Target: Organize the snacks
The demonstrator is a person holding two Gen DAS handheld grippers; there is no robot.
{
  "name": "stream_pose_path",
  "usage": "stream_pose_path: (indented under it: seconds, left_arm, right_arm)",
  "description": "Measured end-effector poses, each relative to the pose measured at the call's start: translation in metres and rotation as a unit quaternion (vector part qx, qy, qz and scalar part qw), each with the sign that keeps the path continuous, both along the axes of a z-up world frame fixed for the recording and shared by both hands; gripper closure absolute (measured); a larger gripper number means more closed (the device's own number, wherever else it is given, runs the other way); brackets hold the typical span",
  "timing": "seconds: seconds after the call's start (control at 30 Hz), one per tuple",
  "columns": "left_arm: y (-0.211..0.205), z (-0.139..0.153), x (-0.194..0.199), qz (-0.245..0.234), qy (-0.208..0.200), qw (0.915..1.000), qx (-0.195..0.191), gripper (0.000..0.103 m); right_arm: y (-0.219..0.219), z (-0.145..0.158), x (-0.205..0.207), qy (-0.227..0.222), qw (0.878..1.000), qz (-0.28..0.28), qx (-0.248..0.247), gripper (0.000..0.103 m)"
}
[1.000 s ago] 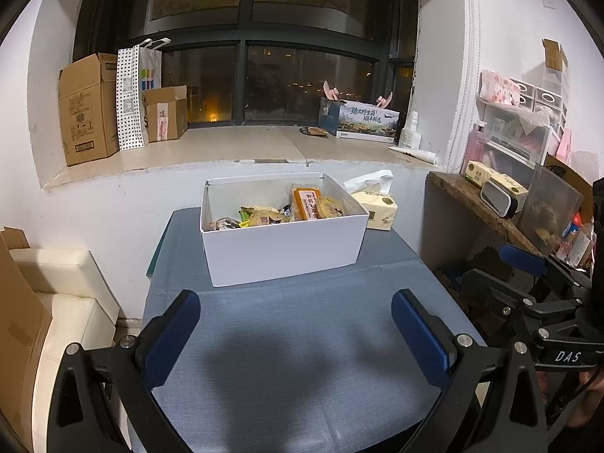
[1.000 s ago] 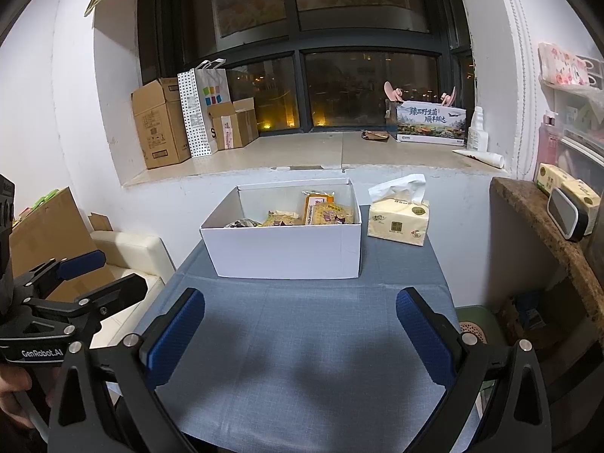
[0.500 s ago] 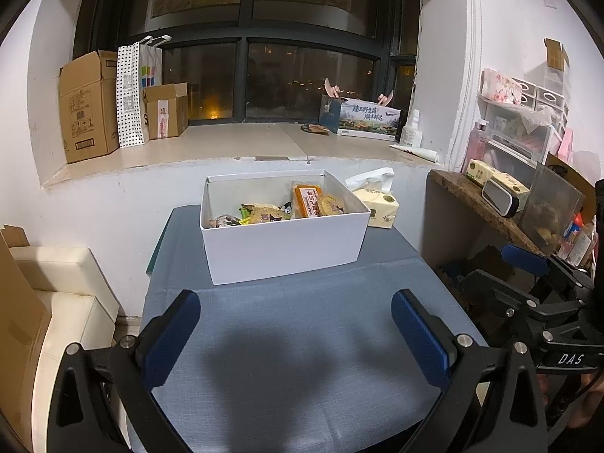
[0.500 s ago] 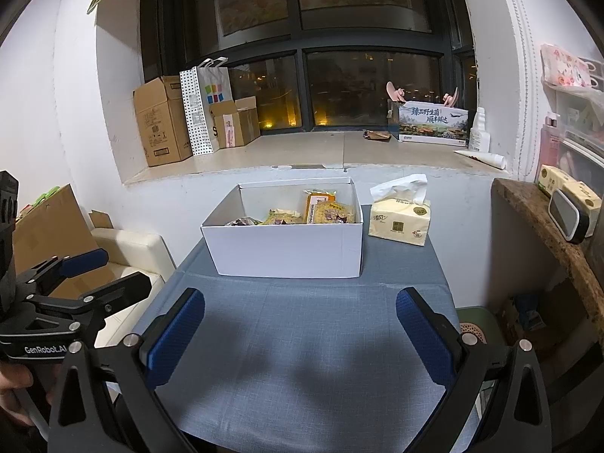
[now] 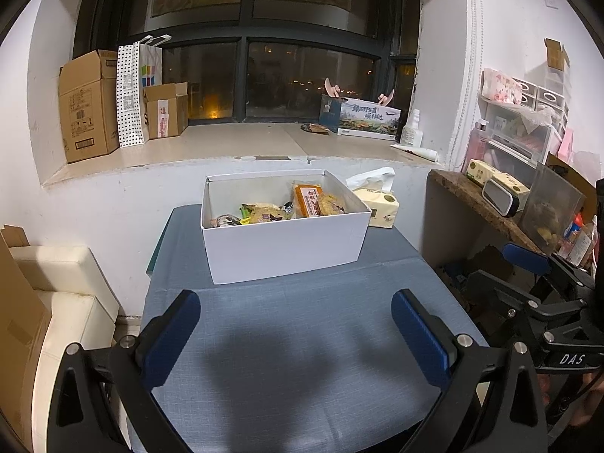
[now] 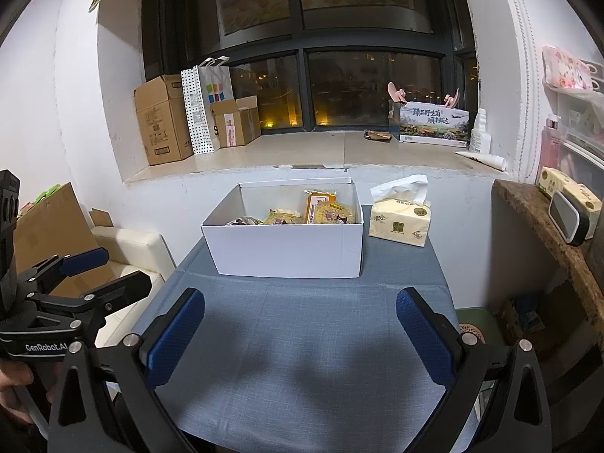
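A blue-grey cloth-covered table [image 5: 302,358] fills the foreground. The left gripper [image 5: 296,334] and right gripper [image 6: 300,334] hover level above its near half, side by side, each with its blue-padded fingers spread wide apart and nothing between them. At the table's far end, well apart from both, sits an open white rectangular cardboard box [image 5: 283,243] holding the snacks: an orange upright packet [image 5: 307,200] leaning beside a yellow crinkled bag [image 6: 334,213], with smaller mixed wrappers [image 5: 256,217] to their left. A pale yellow tissue pack [image 6: 400,219] stands just right of the box.
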State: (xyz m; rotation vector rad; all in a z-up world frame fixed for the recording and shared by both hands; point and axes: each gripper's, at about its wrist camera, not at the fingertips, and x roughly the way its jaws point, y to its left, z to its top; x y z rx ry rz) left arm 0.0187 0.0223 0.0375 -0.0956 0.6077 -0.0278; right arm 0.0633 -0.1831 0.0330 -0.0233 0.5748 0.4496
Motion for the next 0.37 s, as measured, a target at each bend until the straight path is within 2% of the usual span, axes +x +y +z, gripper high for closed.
stream_pose_path:
  seconds: [0.37]
  left_arm:
    - [0.0043,0.0003,-0.0008,0.002,-0.004,1.0,-0.008,0.0]
  right_arm:
    - [0.0007,0.0002,0.0,0.001,1.0,0.001,-0.001,0.0]
